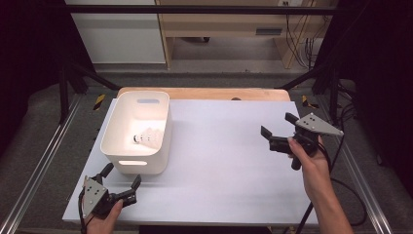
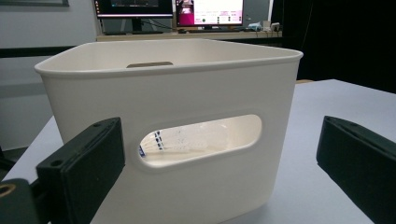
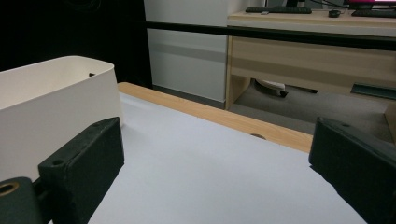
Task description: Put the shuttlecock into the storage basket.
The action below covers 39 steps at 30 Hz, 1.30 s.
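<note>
- The table (image 1: 219, 161) has a pale, matte white top with a wooden strip along its far edge; the work lies on its left half.
- The white bin (image 1: 137, 131) stands upright near the table's left edge. It is a smooth, rounded-corner plastic tub, wider at the rim than at the base, with an oblong handle slot cut in each short wall.
- The left gripper (image 1: 120, 178) sits low at the near left corner, just in front of the bin's near wall and not touching it. Its jaws stand wide apart with nothing between them; in the left gripper view they frame the bin's handle slot.
- The right gripper (image 1: 275, 127) is held above the right side of the table, well apart from the bin. Its jaws are likewise spread wide and hold nothing, pointing across the bare tabletop toward the bin.
- The shuttlecock (image 1: 147, 138) lies on its side on the bin's floor, white feathers with a dark-banded cork end. Through the slot in the left gripper view it shows as pale feathers with blue marks (image 2: 184, 140).
</note>
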Motion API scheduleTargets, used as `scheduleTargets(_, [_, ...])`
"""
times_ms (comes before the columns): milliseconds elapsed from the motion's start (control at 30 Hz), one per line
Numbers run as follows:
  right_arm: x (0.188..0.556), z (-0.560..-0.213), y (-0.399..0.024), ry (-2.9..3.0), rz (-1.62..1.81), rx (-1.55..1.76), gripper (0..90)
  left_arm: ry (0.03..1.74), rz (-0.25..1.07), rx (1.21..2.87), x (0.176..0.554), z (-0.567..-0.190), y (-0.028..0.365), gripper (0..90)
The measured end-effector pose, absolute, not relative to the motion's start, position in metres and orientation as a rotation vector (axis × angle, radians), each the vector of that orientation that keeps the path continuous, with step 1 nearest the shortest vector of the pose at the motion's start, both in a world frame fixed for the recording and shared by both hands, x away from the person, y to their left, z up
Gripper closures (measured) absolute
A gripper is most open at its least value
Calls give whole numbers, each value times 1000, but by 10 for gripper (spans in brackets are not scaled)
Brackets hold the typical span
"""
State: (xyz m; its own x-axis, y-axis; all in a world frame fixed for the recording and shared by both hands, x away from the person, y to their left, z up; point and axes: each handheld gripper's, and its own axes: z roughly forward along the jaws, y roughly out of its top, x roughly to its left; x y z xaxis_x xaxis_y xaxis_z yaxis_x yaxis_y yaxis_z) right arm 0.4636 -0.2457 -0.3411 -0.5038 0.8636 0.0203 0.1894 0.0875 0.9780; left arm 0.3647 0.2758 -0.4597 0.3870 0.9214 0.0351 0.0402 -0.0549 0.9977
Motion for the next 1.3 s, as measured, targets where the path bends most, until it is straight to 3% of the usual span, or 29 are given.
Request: scheduleTargets(1300, [396, -408, -287, 1760, 1464, 1079, 31, 912, 894, 1440, 364, -461, 274, 11])
